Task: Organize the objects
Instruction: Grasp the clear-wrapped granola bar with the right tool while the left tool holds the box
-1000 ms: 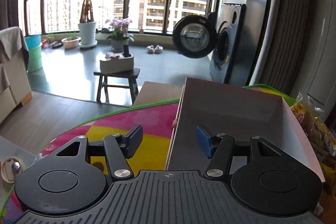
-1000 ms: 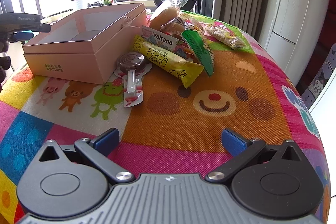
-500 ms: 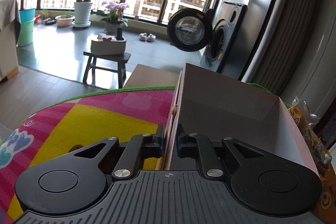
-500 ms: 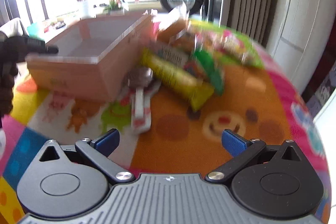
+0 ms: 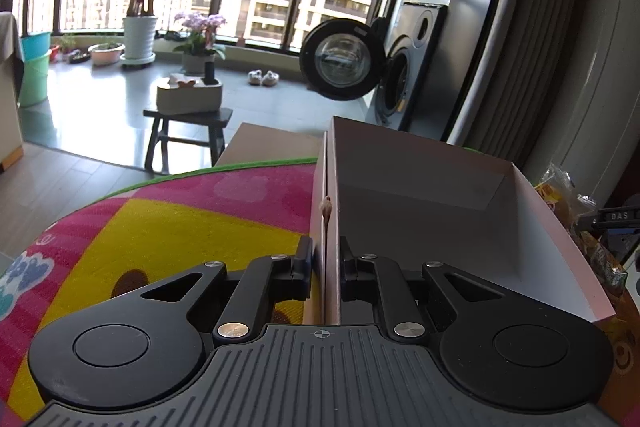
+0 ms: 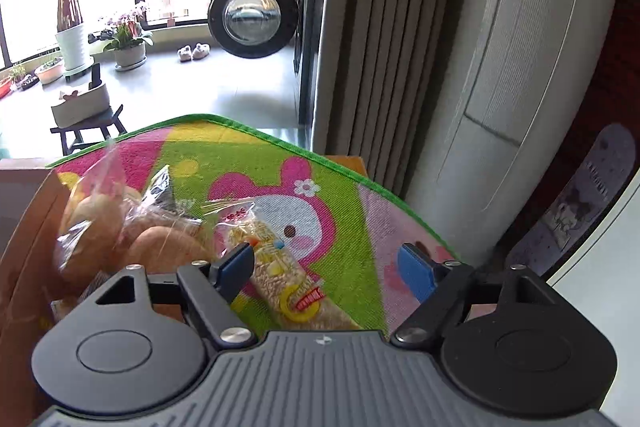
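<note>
A pale pink cardboard box (image 5: 420,211) stands open on the colourful cartoon tablecloth (image 5: 192,211). My left gripper (image 5: 326,265) is shut on the box's near left wall, one finger outside and one inside. My right gripper (image 6: 326,269) is open and hovers over a clear-wrapped grain bar snack (image 6: 280,267) lying between its fingers. Bagged bread rolls (image 6: 108,231) lie just left of that snack, against the box's side (image 6: 24,227). Snack packets (image 5: 576,223) show past the box's right wall in the left wrist view.
The tablecloth's green edge (image 6: 280,143) marks the table's far end, with a bare table corner (image 6: 344,163) past it. Beyond stand a grey curtain (image 6: 384,47), a washing machine with its door open (image 5: 344,61), a small stool (image 5: 188,131) and potted plants (image 5: 138,35).
My left gripper went from open around the box wall to shut on it. My right gripper swept forward and right across the table, from the lollipop area to above the grain bar snack.
</note>
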A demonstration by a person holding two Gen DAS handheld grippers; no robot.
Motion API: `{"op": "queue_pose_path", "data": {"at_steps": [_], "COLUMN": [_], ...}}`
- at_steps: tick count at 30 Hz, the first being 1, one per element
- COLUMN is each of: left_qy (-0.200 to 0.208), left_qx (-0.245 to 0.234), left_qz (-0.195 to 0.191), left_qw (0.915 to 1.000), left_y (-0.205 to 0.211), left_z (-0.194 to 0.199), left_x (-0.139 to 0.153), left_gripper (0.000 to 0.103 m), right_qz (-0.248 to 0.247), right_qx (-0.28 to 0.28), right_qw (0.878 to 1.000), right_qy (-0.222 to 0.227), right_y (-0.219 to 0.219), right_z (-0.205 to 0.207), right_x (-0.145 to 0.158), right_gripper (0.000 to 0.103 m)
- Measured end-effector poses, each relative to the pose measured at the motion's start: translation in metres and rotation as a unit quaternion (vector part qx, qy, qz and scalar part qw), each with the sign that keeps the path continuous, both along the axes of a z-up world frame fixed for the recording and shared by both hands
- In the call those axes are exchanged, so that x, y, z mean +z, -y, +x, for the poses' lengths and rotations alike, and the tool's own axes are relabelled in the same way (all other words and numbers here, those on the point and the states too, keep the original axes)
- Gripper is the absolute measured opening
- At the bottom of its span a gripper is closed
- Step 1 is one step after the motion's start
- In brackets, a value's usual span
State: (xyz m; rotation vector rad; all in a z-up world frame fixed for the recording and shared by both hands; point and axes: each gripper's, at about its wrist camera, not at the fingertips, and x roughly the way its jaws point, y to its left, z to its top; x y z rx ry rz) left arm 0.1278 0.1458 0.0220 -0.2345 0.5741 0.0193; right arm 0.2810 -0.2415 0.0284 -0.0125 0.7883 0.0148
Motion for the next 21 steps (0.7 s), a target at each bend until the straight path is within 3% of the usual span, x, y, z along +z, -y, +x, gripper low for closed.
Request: {"op": "queue_pose_path", "data": {"at_steps": [2,4,10,21], "left_qy": [-0.003,-0.004,-0.007,-0.009], "left_qx": [-0.003,-0.004,-0.004,-0.003], "left_qz": [0.002,0.003,0.004,0.003], "left_qw": [1.0,1.0,1.0,0.9999], "left_y": [0.001,0.001,0.001,0.0], "left_z": [0.002,0.003,0.005,0.002], "left_x": [-0.003,-0.004,-0.006,-0.007], "left_gripper": [0.014,0.014,0.014,0.013], "right_qz": [0.044,0.049,0.03,0.039], "right_qx": [0.009,0.01,0.036,0.031], "right_qw": [0.999,0.998,0.998,0.997], "right_qy": [-0.023,-0.028,-0.046,-0.067], "right_y": [0.001,-0.002,0.0,0.003], "right_z": [0.012,0.013,-0.02,-0.175], "right_x": [-0.008,-0.011,-0.005,0.049], "right_gripper": [0.071,0.068,0.029,0.028]}}
